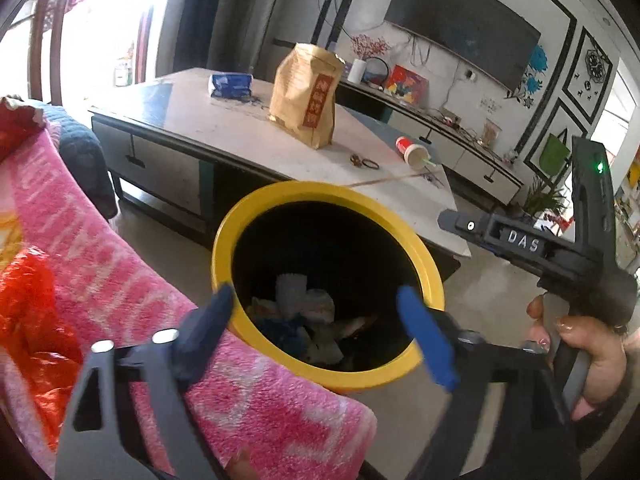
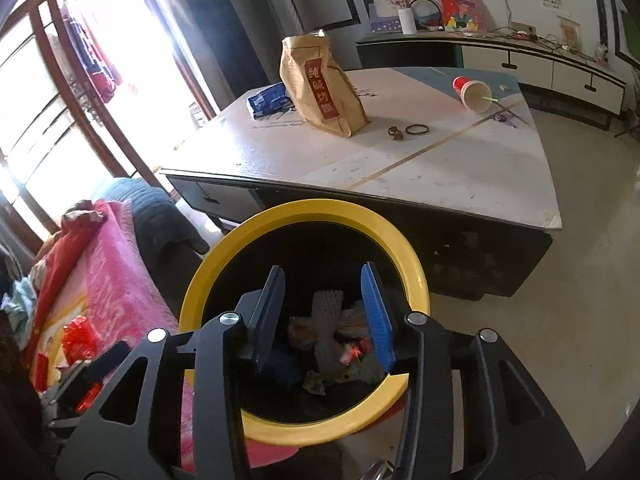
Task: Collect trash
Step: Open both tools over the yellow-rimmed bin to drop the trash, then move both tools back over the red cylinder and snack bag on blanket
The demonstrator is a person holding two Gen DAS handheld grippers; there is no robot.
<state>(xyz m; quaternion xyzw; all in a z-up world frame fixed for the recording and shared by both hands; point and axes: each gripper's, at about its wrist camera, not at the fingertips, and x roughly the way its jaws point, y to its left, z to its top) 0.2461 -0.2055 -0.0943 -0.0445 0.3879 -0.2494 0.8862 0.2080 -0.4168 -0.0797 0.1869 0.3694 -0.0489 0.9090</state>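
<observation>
Over the mouth of the yellow-rimmed bin (image 1: 328,280), both pairs of tongs hang with nothing between their pads. The left tongs (image 1: 316,312) stand spread wide, almost the width of the bin's opening; the right tongs (image 2: 326,312) are parted only partway, and the gap between them shows just the rubbish lying below. Inside the bin sit crumpled white foam netting (image 2: 328,320), a red wrapper (image 2: 354,354) and some blue scraps. My reading is that a drop into the bin is finished or finishing and the step in hand is the release. More trash seems to wait on the surface (image 2: 400,168): a tipped red paper cup (image 2: 472,94) with a green straw near the far edge, a tall brown paper bag (image 2: 322,88) standing upright, and a blue packet (image 2: 270,100) beside the bag. The next move probably calls for lifting one pair of tongs clear of the rim and reaching across the surface; the cup, lying on its side, would need a grip across its body so it does not roll.

The left wrist view alone shows the person's hand (image 1: 588,356) on the right tool's handle and the wall television (image 1: 464,20). The right wrist view shows the bin's contents more plainly, and the bright window (image 2: 60,100).
</observation>
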